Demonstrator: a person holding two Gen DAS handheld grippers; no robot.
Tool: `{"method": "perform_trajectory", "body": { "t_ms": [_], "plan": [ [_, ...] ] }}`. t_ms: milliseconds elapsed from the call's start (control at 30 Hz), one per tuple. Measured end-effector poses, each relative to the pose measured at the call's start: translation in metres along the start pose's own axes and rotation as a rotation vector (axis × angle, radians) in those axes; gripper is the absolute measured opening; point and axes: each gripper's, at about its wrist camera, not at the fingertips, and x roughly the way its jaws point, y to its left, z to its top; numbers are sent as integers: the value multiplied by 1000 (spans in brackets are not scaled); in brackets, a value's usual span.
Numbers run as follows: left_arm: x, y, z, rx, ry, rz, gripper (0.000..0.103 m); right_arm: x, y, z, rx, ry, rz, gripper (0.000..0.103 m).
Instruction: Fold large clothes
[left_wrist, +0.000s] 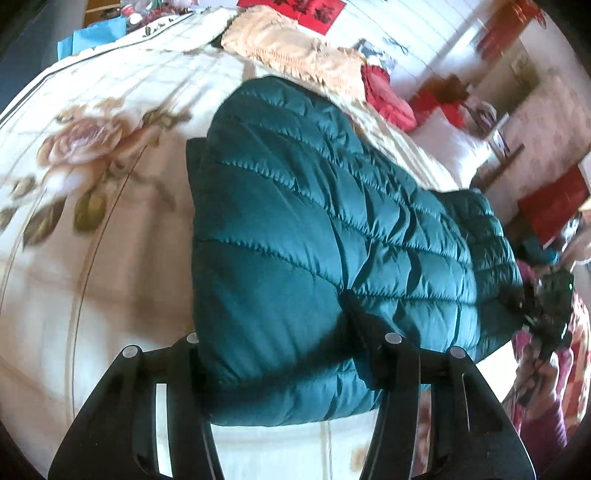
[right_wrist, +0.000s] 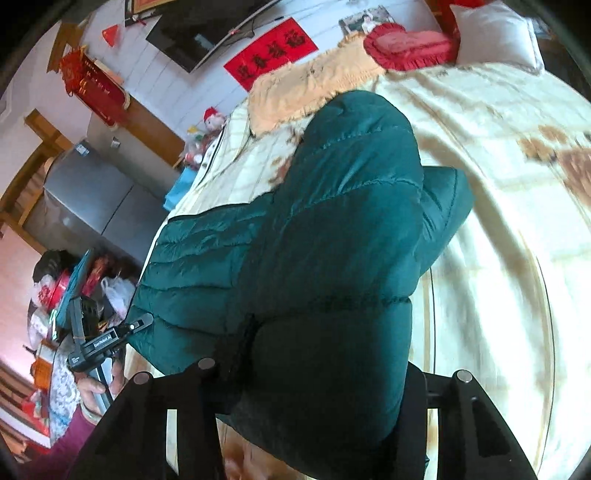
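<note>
Both tongs, the left gripper and right gripper, are half closed and pinch the near edge of the jacket above the bed, probably to fold it over.

Left gripper and right gripper both clamped, angled downward.

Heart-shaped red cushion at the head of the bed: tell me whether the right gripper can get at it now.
Probably not. The right gripper is shut on the teal puffer jacket, and the red cushion lies across the bed, beyond the jacket.
</note>
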Motion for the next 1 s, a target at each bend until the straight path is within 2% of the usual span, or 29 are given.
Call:
{"method": "perform_trajectory", "body": {
  "t_ms": [67,133,167,200,233,333,367,467,567,667,800,1000],
  "plan": [
    [0,3,-18,-5,1,19,52,-2,-7,-12,21,14,-21,54],
    [4,6,-27,-14,-17,41,61,5,-15,-19,42,34,-81,72],
    [5,5,-29,-15,-33,50,65,10,-18,-21,36,38,-137,79],
    [5,7,-31,-16,-41,66,75,13,-18,-21,28,33,-186,92],
    [3,5,-32,-20,-56,114,79,13,-17,-20,19,17,-246,96],
    [-12,2,-38,4,-104,177,80,2,-5,-15,-34,-20,-364,96],
    [-19,-4,-39,23,-125,218,80,-3,1,-14,-58,-33,-410,96],
    [-37,-17,-44,69,-190,281,80,-23,22,-14,-139,-95,-492,96],
    [-44,-36,-47,116,-238,326,80,-39,48,-19,-183,-174,-506,96],
    [-48,-55,-53,161,-273,360,80,-51,70,-30,-206,-229,-475,96],
    [-53,-77,-57,178,-318,339,80,-56,106,-45,-230,-289,-401,96],
    [-49,-99,-63,178,-318,301,80,-41,147,-76,-304,-312,-371,96]
  ]
}}
